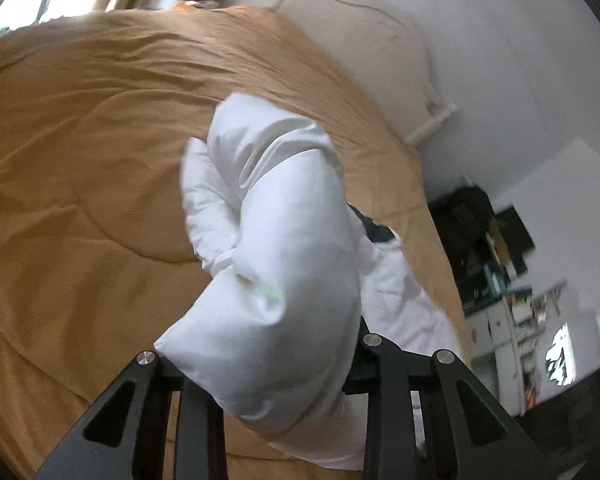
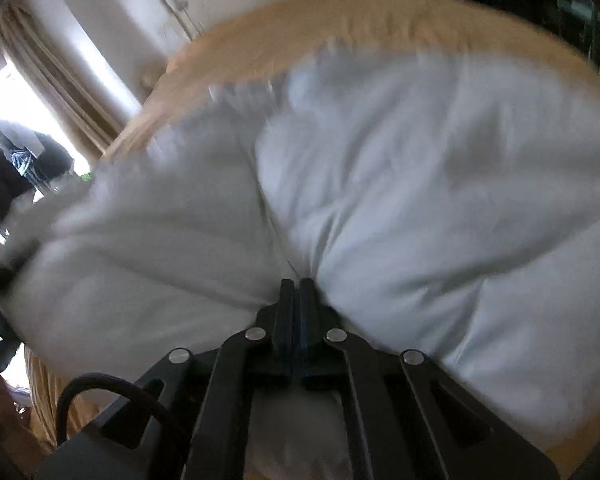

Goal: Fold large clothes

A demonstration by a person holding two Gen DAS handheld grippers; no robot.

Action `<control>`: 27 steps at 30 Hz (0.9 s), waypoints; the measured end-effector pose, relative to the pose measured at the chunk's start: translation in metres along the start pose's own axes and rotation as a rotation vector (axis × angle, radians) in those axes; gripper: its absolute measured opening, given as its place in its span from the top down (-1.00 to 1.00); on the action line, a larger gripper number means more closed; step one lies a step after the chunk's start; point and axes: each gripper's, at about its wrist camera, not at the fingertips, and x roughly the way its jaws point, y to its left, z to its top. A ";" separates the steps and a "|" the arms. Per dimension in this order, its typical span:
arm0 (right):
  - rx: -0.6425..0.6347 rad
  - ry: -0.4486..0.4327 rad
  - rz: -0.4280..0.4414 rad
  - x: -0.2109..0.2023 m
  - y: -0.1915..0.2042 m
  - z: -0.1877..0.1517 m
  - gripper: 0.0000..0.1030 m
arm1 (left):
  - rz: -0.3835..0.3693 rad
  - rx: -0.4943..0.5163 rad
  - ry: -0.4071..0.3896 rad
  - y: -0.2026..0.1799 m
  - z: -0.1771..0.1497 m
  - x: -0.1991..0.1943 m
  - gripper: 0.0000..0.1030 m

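A white padded jacket rises off the tan bedspread in the left wrist view. Its puffy sleeve-like part bulges up between the jaws of my left gripper, which is shut on it; the cloth hides the fingertips. A dark blue patch shows at the jacket's right side. In the right wrist view the same jacket spreads wide over the bedspread. There my right gripper is shut, pinching the fabric at a seam near its front edge.
A white wall with a pipe stands behind the bed. Cluttered shelves fill the right side. A curtained window is at the left, and a black cable loops by my right gripper.
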 end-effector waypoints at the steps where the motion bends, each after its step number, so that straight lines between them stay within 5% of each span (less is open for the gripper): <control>1: -0.009 0.006 0.001 0.011 -0.005 -0.008 1.00 | 0.000 0.052 -0.004 -0.012 -0.001 -0.002 0.44; 4: -0.031 0.000 -0.008 0.017 -0.005 -0.015 1.00 | -0.046 0.143 0.009 -0.044 0.002 -0.005 0.44; 10: 0.089 0.039 0.111 0.003 -0.031 -0.009 1.00 | -0.097 0.322 0.027 -0.113 0.003 -0.002 0.44; 15: 0.070 -0.084 0.044 -0.054 -0.036 -0.027 1.00 | -0.131 0.464 0.091 -0.165 -0.006 0.008 0.44; 20: 0.177 0.004 0.105 -0.021 -0.068 -0.046 1.00 | -0.154 0.691 0.164 -0.213 -0.048 0.023 0.44; 27: 0.366 -0.057 0.239 -0.065 -0.101 -0.064 1.00 | -0.186 0.901 0.275 -0.261 -0.104 0.060 0.44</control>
